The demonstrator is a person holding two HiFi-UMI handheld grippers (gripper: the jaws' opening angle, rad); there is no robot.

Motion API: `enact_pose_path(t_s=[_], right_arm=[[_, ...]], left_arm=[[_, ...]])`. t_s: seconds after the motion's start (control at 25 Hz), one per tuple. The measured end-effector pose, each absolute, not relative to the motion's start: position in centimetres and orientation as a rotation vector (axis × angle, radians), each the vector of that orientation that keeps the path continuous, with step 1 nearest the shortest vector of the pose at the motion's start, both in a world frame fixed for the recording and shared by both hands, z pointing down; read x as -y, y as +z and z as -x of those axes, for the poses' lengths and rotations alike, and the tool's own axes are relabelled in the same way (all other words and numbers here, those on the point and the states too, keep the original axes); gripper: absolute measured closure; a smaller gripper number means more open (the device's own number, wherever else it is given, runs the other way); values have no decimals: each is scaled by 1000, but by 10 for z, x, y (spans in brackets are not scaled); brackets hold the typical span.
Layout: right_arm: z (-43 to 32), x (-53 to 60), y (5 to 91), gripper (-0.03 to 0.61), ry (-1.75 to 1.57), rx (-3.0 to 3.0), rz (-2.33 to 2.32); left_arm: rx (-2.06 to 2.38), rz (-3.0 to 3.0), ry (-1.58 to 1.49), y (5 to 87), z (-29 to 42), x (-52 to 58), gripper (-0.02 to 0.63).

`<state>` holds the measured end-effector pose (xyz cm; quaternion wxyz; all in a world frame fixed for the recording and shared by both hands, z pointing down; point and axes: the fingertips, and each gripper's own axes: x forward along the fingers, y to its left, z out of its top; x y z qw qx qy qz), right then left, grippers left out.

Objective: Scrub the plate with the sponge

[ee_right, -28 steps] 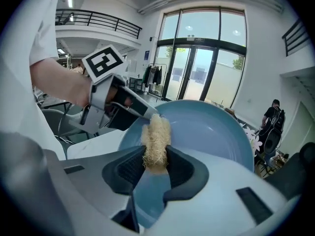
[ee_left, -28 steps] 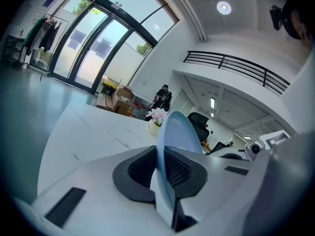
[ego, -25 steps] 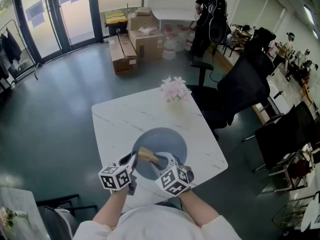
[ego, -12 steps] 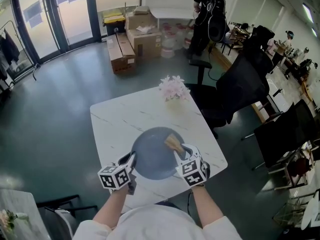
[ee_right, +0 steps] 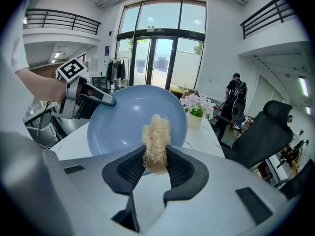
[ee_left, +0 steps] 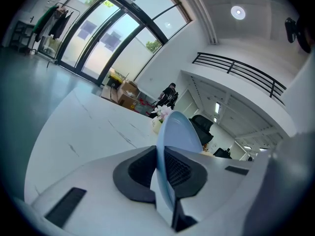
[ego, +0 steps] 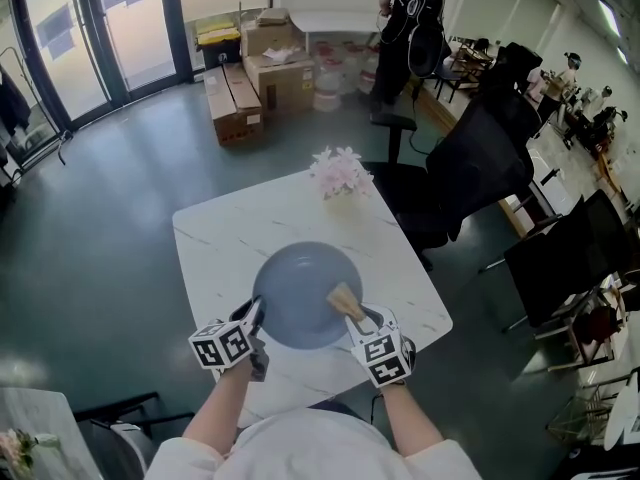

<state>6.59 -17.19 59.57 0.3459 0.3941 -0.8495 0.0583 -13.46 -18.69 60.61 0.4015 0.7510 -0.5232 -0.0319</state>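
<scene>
One round blue-grey plate is tilting, rim clamped by the left gripper; the right gripper is pinching one straw-coloured fibrous sponge before the plate.

Glossy plate, rough fibrous sponge

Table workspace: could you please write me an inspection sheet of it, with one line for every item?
Surface: white table with faint grey veins.
Job's things: blue plate, gripped at its near-left rim; tan fibrous sponge over the plate's right part, contact not certain.
Clutter: vase of pink flowers near the far edge of the table.
Tools: left tool shut on the plate rim; right tool shut on the sponge.
Cables: nothing seen.
Surroundings: cardboard boxes, black office chair, standing person, glass doors.
</scene>
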Motion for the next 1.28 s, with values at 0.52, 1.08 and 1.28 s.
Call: enact_pose_path(t_s=[0.52,1.08,1.28], right_arm=[[-72,157,600,453,182,2202,-1031],[-86,133,619,453,283,2175,-1051],[-90,132,621,453,295,2168,-1057]], left_arm=[[1307,-1794,-15,651,130,196,569],[1279,-1660,107,712,114,208,569],[1276,-1609,97,723,112,210,569]])
